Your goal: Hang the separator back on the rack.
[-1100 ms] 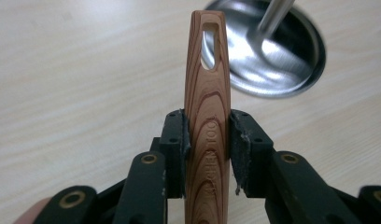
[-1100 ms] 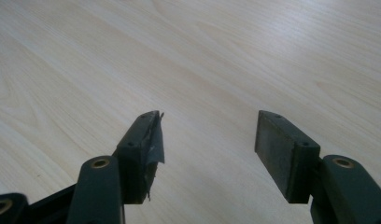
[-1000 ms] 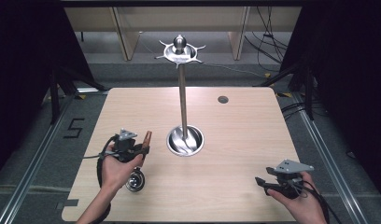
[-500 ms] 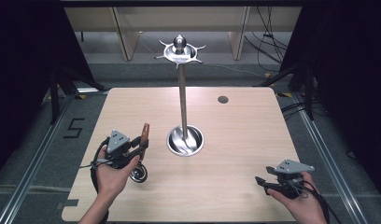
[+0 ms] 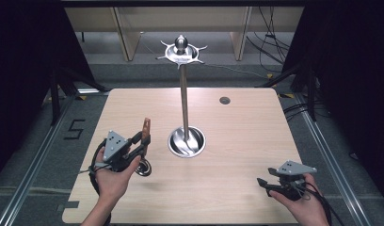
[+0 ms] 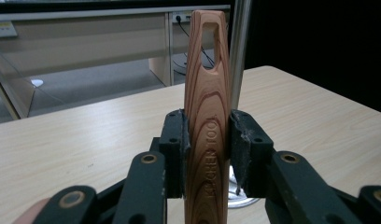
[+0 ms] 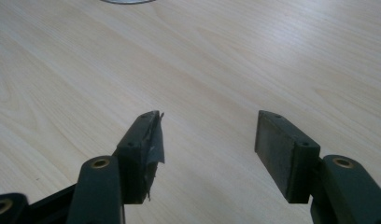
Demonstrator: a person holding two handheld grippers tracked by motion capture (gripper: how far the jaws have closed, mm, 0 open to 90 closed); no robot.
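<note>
Between left tool (image 6: 207, 154) jaws, upright wooden handle (image 6: 208, 93); right tool (image 7: 207, 154) agape.

In the lower left of the high view, the left hand (image 5: 112, 176) comes up from the bottom edge and grips the left gripper (image 5: 142, 141), whose jaws point toward the upper right — clamped on a wooden handle (image 6: 207, 112) that stands upright between them. In the lower right, the right hand (image 5: 300, 202) holds the right gripper (image 5: 261, 181) low, jaws pointing left. In the right gripper view (image 7: 207, 140) those jaws stand wide apart — nothing between them.
</note>
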